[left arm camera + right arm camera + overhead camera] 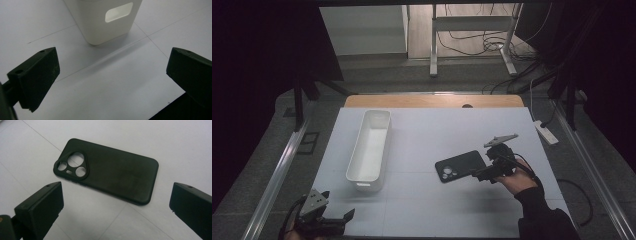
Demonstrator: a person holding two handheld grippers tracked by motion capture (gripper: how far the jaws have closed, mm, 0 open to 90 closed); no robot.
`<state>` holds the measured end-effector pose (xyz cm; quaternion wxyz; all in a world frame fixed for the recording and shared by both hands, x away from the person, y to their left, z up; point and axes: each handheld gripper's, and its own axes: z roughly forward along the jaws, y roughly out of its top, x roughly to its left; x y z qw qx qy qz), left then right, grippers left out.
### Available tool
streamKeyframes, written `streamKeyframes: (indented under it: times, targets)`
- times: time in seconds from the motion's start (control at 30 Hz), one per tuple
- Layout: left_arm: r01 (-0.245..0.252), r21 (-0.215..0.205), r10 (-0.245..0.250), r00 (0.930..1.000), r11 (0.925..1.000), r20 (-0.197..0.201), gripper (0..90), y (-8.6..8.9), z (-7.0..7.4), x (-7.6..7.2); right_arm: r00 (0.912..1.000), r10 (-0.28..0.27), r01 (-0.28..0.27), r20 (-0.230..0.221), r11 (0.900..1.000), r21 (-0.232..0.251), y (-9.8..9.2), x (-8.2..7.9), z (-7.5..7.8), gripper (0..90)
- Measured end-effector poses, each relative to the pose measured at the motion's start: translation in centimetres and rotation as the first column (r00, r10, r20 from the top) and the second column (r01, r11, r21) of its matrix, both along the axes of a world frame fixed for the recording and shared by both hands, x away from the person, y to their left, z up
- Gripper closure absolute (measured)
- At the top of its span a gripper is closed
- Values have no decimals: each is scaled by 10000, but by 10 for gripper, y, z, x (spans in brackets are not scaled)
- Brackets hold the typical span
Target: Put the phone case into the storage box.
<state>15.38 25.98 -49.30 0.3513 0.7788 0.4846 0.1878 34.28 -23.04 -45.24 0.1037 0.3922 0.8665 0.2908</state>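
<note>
Left gripper [343, 218] sits at the near-left corner of the white mat [422, 210], jaws spread wide, holding nothing; through its own camera I see the near end of the white bin [107, 22] with its handle cutout just ahead.

Right gripper [479, 174] hovers at the near end of the black phone case [460, 166], jaws wide apart, gripping nothing. Case lies flat on the mat, camera cutouts toward me, right of centre, well apart from the bin.

My read: pick-up step. Case is thin and flat, so I'd come down low, straddle the short width, and close on the long edges; a shallow grab will likely slip off the soft rim.

Path from case to bin looks clear. Farther off: wooden table edge [432, 101], power strip [546, 132] at the right.
</note>
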Motion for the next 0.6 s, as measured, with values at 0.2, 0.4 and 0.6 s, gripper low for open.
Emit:
streamKeyframes:
  times: [0.2, 0.4, 0.6]
  targets:
    - [-3, -2, 3, 10000, 10000, 9, 0, 0, 0, 0, 9998, 199, -199, -20, 9997, -156, 8, 6, -1, 0]
    - [12, -13, -12, 10000, 10000, -5, 0, 0, 0, 0, 9996, 295, -296, -24, 9994, -169, 13, 11, -2, 0]
    - [22, -19, -22, 10000, 10000, -5, 0, 0, 0, 0, 9997, 257, -258, -51, 9995, -166, 17, 17, -3, 0]
